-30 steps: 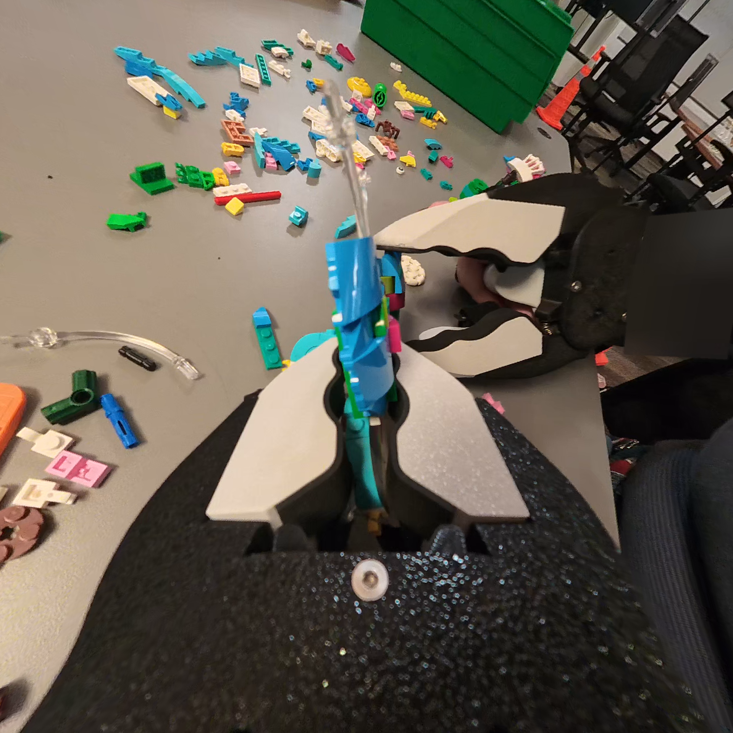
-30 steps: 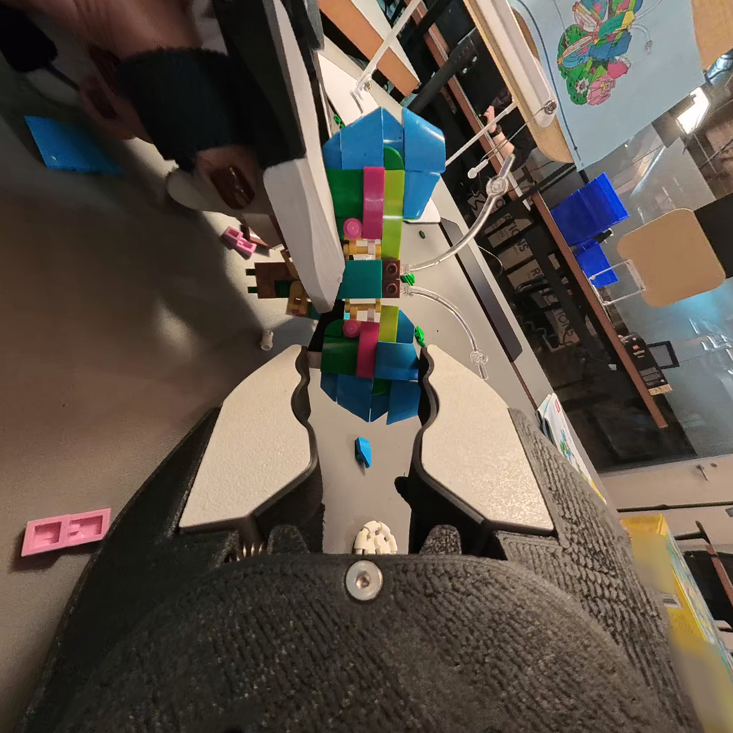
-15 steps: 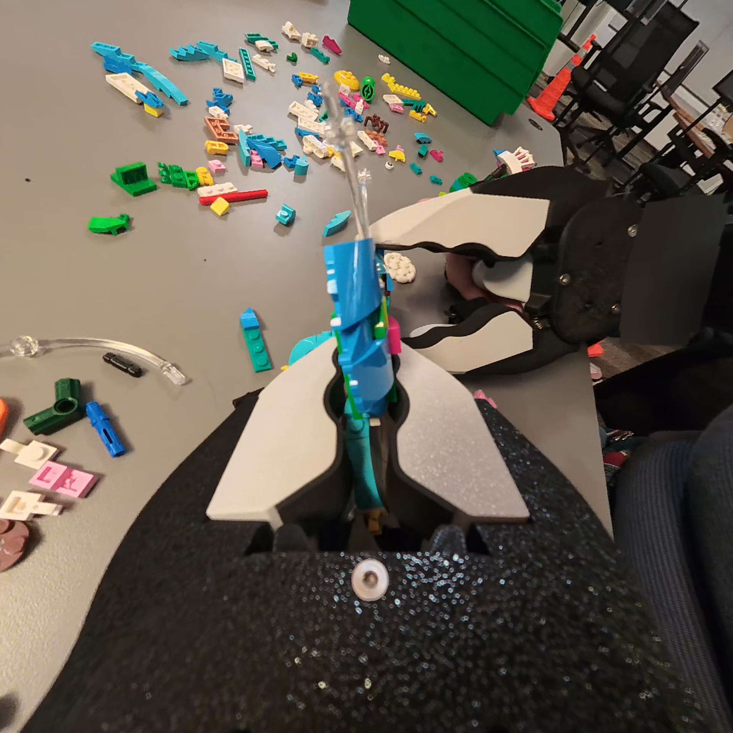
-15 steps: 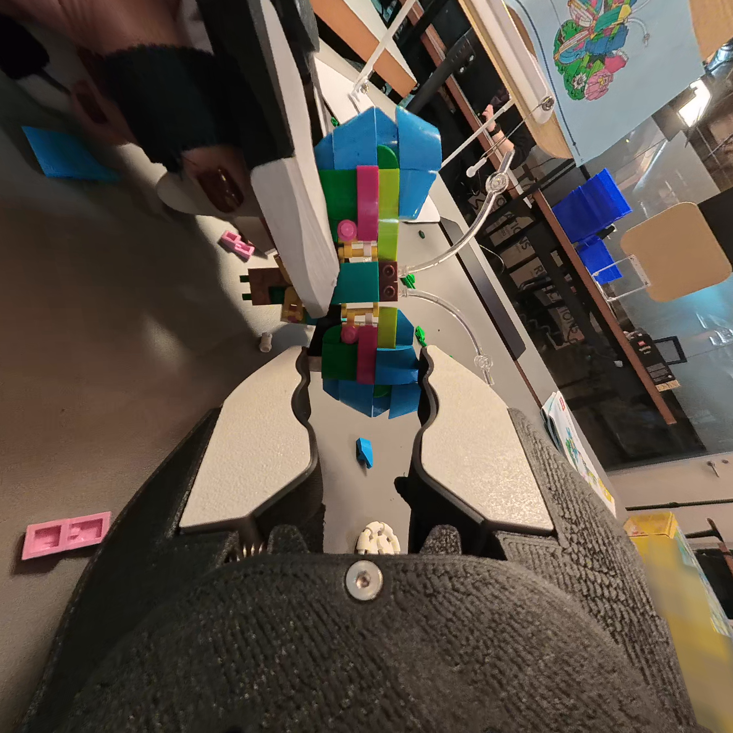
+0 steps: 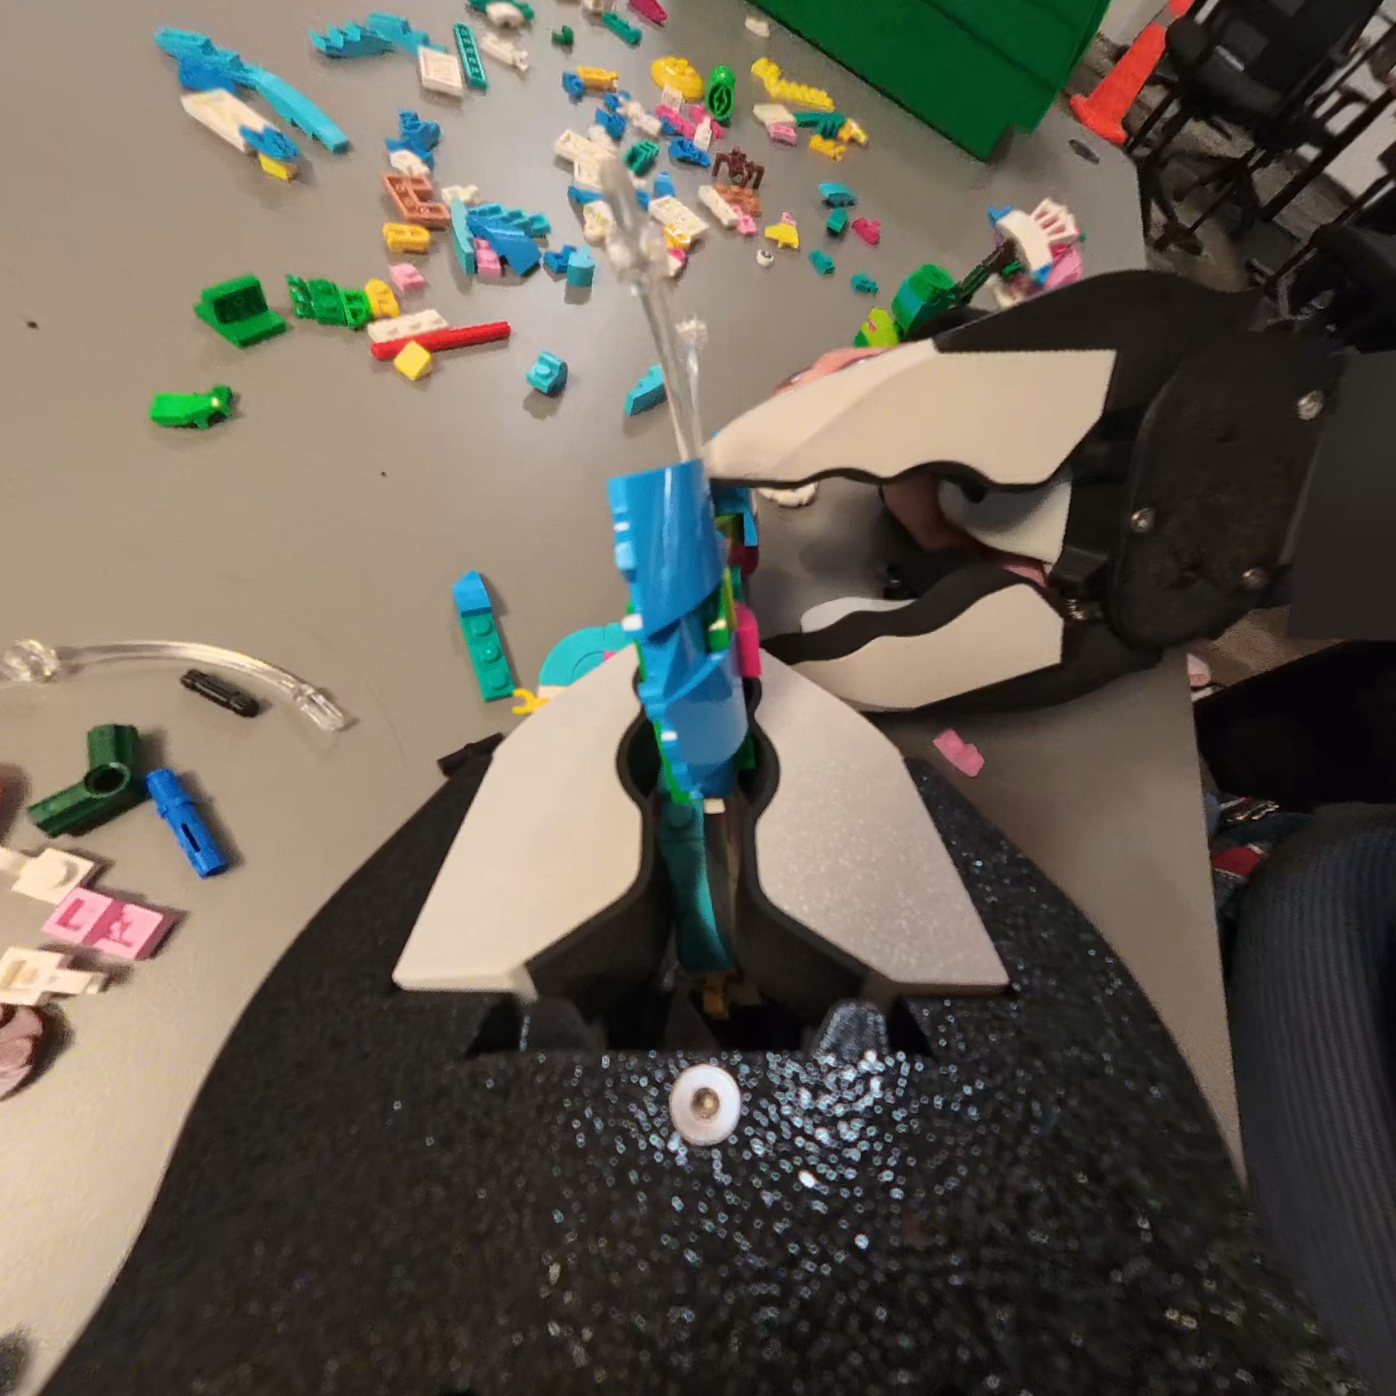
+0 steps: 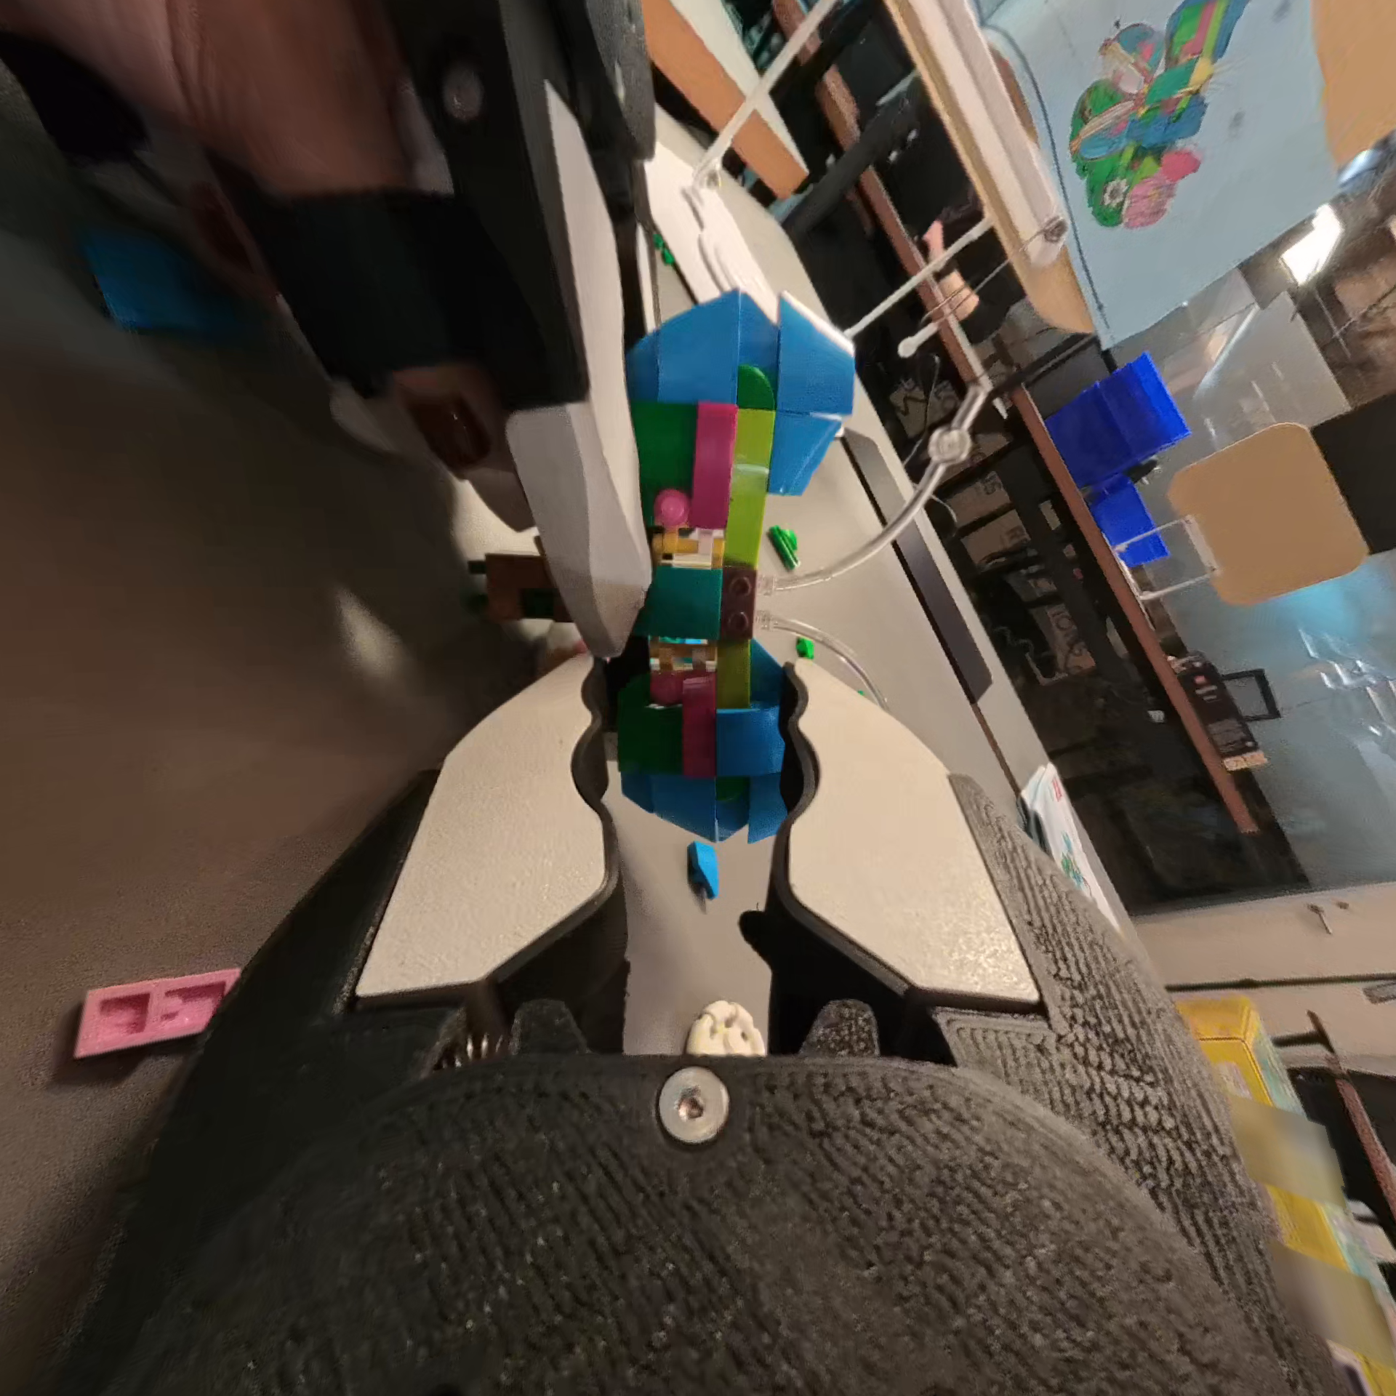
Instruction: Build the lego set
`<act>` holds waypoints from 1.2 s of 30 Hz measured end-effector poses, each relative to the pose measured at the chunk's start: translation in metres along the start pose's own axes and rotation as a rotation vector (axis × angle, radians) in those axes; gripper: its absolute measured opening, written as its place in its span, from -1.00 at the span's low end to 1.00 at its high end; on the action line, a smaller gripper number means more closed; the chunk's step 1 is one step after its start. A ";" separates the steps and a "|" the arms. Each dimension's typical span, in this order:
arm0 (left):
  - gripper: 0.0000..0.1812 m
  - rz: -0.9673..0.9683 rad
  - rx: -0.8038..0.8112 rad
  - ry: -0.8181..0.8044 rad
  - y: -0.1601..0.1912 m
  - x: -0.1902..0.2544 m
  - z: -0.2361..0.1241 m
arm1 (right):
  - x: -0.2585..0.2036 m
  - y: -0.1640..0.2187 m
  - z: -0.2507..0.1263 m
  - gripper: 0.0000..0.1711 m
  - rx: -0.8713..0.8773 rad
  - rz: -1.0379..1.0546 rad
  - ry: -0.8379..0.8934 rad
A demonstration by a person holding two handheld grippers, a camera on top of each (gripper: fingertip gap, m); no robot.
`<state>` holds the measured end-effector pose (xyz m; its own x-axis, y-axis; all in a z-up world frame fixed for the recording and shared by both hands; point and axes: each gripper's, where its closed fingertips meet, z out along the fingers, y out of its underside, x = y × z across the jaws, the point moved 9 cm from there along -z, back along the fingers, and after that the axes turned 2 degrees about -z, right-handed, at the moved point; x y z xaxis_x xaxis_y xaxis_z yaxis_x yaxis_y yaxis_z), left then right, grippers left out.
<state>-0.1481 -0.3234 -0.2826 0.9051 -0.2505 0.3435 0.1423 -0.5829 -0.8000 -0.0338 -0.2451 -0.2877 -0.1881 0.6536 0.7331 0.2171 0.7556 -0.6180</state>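
Observation:
A lego butterfly build (image 5: 672, 544) with blue wings, green, pink and lime parts and clear antennae (image 5: 665, 340) is held above the grey table (image 5: 302, 514). My left gripper (image 5: 699, 665) is shut on its body and lower wing. My right gripper (image 5: 736, 551) comes in from the right, its jaws against the upper wing's two edges. In the right wrist view the build (image 6: 710, 453) stands upright. My right gripper (image 6: 691, 680) is shut on the near wing. A finger of the left gripper (image 6: 582, 423) presses the build's left side.
Several loose lego pieces (image 5: 529, 227) lie scattered over the far table. A clear curved tube (image 5: 174, 653) and small parts lie at the left. A green box (image 5: 944, 60) stands at the back right, an orange cone (image 5: 1118, 68) beyond it. A pink plate (image 6: 151, 1012) lies near. Less than 4 cm separates the two grippers' tips. The pink plate (image 6: 151, 1012) lies around 9 centimetres away from my left fingertips.
The build has moved deeper between my right gripper's jaws, and they have narrowed onto the wing. My left gripper keeps its hold; both have shifted slightly over the table.

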 end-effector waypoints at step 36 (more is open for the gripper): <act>-0.80 -0.204 0.438 0.396 -0.014 -0.019 -0.048 | 0.068 -0.017 0.002 -0.54 0.458 0.913 -0.386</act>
<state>-0.1865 -0.3474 -0.2548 0.6368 -0.4840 0.6001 0.5241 -0.2991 -0.7974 -0.0519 -0.2130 -0.2281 -0.4423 0.8852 -0.1443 0.0649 -0.1289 -0.9895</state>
